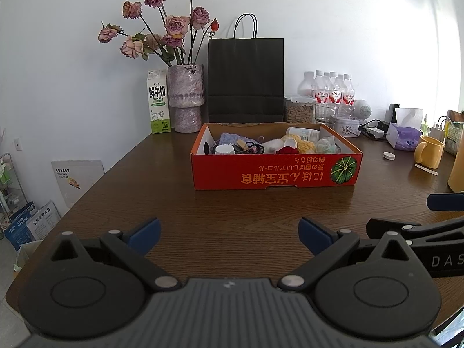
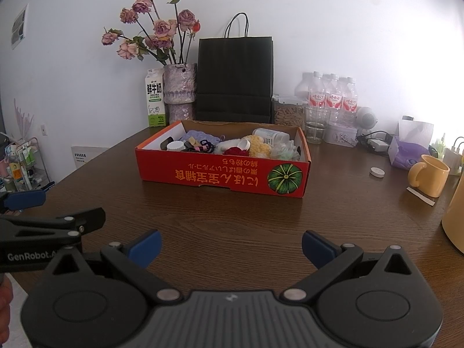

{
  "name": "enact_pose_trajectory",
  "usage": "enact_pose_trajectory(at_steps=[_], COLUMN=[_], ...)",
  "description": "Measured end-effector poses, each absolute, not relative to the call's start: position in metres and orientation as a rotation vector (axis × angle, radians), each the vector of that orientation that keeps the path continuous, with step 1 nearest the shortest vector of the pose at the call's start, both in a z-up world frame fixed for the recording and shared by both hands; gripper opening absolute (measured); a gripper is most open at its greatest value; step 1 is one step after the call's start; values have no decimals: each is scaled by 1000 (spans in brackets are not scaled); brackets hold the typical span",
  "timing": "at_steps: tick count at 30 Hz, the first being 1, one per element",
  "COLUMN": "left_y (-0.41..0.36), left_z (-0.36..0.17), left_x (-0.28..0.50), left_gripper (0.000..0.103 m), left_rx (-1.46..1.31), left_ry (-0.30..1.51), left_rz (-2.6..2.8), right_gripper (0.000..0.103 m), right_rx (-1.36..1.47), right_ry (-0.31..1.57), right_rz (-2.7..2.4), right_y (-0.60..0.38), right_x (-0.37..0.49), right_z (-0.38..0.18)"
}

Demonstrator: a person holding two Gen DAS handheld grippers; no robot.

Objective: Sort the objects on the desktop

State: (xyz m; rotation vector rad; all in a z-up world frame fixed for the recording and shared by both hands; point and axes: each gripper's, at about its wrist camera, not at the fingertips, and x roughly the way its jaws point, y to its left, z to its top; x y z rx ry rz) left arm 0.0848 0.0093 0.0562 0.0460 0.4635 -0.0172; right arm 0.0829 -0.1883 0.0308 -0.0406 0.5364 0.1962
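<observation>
An orange cardboard box [image 1: 272, 171] [image 2: 220, 174] with a pumpkin picture stands mid-table, holding several small items: a white jar lid [image 1: 224, 149] [image 2: 175, 146], a yellow sponge [image 1: 304, 145] [image 2: 261, 146], a white bottle [image 1: 301, 133] [image 2: 269, 136], a bluish cloth [image 2: 200, 137] and dark cords. My left gripper [image 1: 229, 235] hovers open over bare wood in front of the box, nothing between its fingers. My right gripper [image 2: 232, 246] is likewise open and empty, to the left gripper's right. Each sees the other at its frame edge.
Along the back wall stand a milk carton [image 1: 158, 101], a vase of dried roses [image 1: 187, 98], a black paper bag [image 1: 246, 79], water bottles [image 1: 333, 92] and a glass [image 2: 316, 124]. A yellow mug [image 2: 429, 178], a small white lid [image 2: 377, 172] and a tissue pack [image 2: 406, 153] sit right.
</observation>
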Motion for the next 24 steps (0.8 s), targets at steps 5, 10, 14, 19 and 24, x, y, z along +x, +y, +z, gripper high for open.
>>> enact_pose_trajectory(at_steps=[5,10,14,19,24], left_y=[10,10,10,10,9], left_z=[56,56,55,55,55], left_x=[85,85,86,86,85], left_gripper=[103,103,103,102,101], left_rx=[46,46,45,44,45], left_ry=[464,465,468,469,469], left_rz=[-18,-18,-18,-20,-24], right_gripper=[103,103,103,103,103], right_rx=[-40,-40,-39,-40,-40], right_ry=[537,537,540,540,542], right_rz=[196,197,196,196,195], right_y=[-188,-188,-188,-188,-188], right_x=[83,83,83,82,82], right_z=[31,31,30,30,29])
